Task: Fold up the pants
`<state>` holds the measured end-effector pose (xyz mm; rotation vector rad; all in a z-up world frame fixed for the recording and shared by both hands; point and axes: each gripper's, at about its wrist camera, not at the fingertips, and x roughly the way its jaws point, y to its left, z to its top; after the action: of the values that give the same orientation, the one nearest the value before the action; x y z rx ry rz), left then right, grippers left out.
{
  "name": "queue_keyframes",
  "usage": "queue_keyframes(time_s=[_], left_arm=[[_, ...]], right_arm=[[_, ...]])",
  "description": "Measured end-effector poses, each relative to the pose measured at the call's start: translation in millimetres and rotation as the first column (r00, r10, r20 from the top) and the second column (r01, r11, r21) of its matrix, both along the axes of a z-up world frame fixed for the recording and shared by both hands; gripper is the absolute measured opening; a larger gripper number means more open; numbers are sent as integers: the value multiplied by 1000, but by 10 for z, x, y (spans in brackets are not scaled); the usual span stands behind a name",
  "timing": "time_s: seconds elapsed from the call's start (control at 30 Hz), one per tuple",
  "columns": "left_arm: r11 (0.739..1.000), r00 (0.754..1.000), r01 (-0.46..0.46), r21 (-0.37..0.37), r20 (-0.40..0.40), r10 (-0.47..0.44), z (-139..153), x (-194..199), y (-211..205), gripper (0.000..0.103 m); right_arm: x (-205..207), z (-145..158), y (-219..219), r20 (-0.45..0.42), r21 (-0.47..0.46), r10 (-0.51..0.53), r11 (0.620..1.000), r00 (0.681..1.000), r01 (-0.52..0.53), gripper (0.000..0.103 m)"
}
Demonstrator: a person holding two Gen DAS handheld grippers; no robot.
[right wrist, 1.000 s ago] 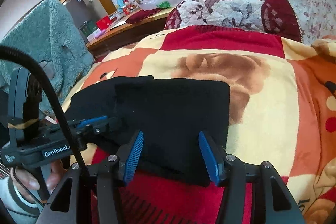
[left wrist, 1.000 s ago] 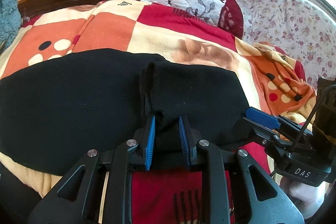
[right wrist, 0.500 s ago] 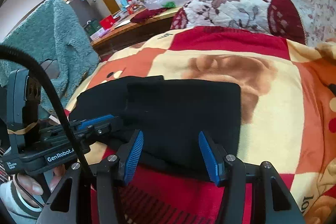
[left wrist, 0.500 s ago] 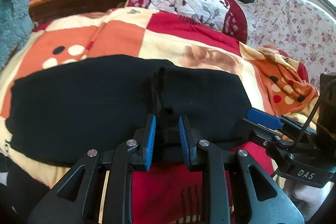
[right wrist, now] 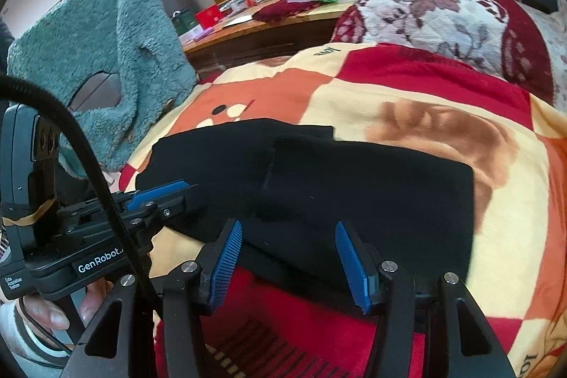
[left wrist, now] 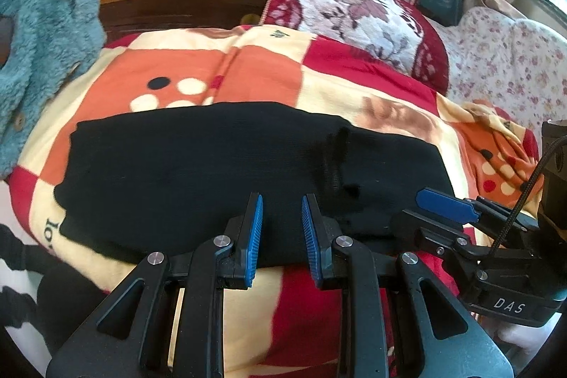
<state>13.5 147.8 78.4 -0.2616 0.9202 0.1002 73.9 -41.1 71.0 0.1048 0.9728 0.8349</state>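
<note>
Left wrist: black pants (left wrist: 219, 172) lie flat, folded, on the patchwork blanket (left wrist: 255, 73) over the bed; both claws free.
Left claw (left wrist: 281, 229) sits at the pants' near edge, pads slightly apart, nothing pinched; right claw's blue tip (left wrist: 444, 201) rests at the pants' right end. Right wrist: right claw (right wrist: 288, 259) spread wide over the near edge of the pants (right wrist: 372, 193), gripping nothing. Left claw (right wrist: 159, 197) beside it at left, a hand (right wrist: 46, 310) under its body. Teal fleece (right wrist: 95, 59) hangs left of the bed.
</note>
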Motion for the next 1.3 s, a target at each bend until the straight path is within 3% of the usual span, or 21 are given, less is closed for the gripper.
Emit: queue_keyframes(time_s=[0.1,0.47,0.67,1.0,1.1,1.3], left_arm=[[1000,1000,-25,-17,0,25,-2,-57,95,43],[992,993,-118,-52,-9,117,-2,-233,451,43],[978,985,-172,-114,-21,171,3,-419,692,43],[919,957,-289,-269,-69,281,-145,-876,1253,43],[903,950,-310,-298,-81,300,-200,-928,1356,43],[856,940,-339,-391,-100,327,-310,-879,1487,43]], right_arm=[[2,19,121,7,-8,28,1000,1000,-28,53],[-3,98,518,28,-19,112,994,993,-112,53],[13,155,718,44,-24,154,988,987,-153,53],[78,291,1205,83,-30,268,963,960,-266,56],[132,310,1386,87,-42,308,951,948,-305,63],[194,335,1733,91,-69,377,926,922,-372,63]])
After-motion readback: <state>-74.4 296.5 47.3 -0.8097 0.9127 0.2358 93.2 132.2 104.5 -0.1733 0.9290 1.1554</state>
